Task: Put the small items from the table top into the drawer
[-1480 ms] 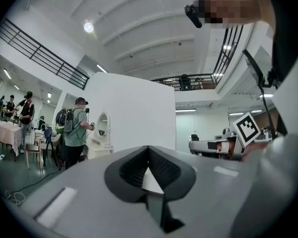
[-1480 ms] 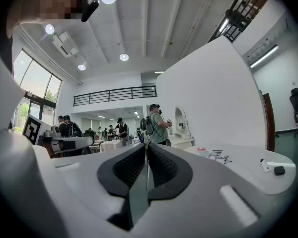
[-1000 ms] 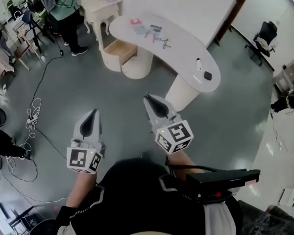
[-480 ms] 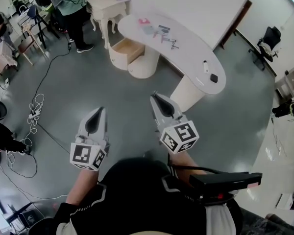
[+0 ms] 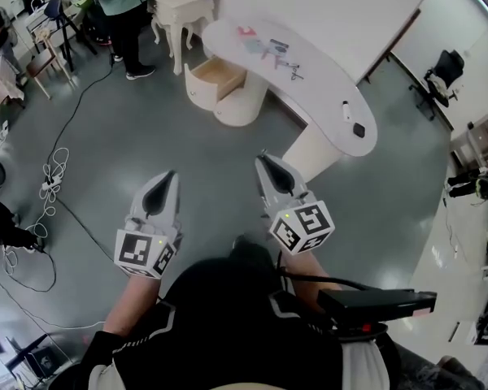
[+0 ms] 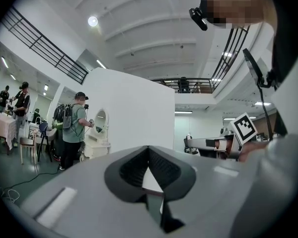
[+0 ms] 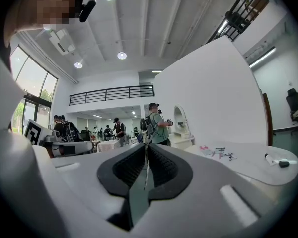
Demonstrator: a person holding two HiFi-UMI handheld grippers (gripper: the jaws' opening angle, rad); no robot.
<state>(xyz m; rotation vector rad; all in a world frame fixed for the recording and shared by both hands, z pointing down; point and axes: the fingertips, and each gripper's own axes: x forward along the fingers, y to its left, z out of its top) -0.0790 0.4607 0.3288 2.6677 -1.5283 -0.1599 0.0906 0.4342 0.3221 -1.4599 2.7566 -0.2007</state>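
Observation:
A white curved table (image 5: 321, 88) stands ahead across the grey floor. At its far end lie a pink item (image 5: 246, 32) and several small items (image 5: 274, 51). A small white item (image 5: 346, 110) and a black one (image 5: 357, 129) lie at its near end. Under the far end a wooden drawer (image 5: 215, 73) stands pulled out. My left gripper (image 5: 169, 174) and right gripper (image 5: 263, 158) are held side by side over the floor, well short of the table, both shut and empty. The right gripper view shows the table (image 7: 248, 158) and small items (image 7: 219, 152) beyond the right gripper (image 7: 145, 145).
A person (image 5: 126, 6) with a backpack stands left of the table beside a white dresser (image 5: 179, 6). Cables (image 5: 53, 181) trail over the floor at left. Office chairs (image 5: 442, 84) stand at the far right. The left gripper view shows the left gripper (image 6: 149, 148) and the same person (image 6: 72, 128).
The view has shifted a little toward the table, which now sits further right in the head view. Both grippers stay shut and side by side.

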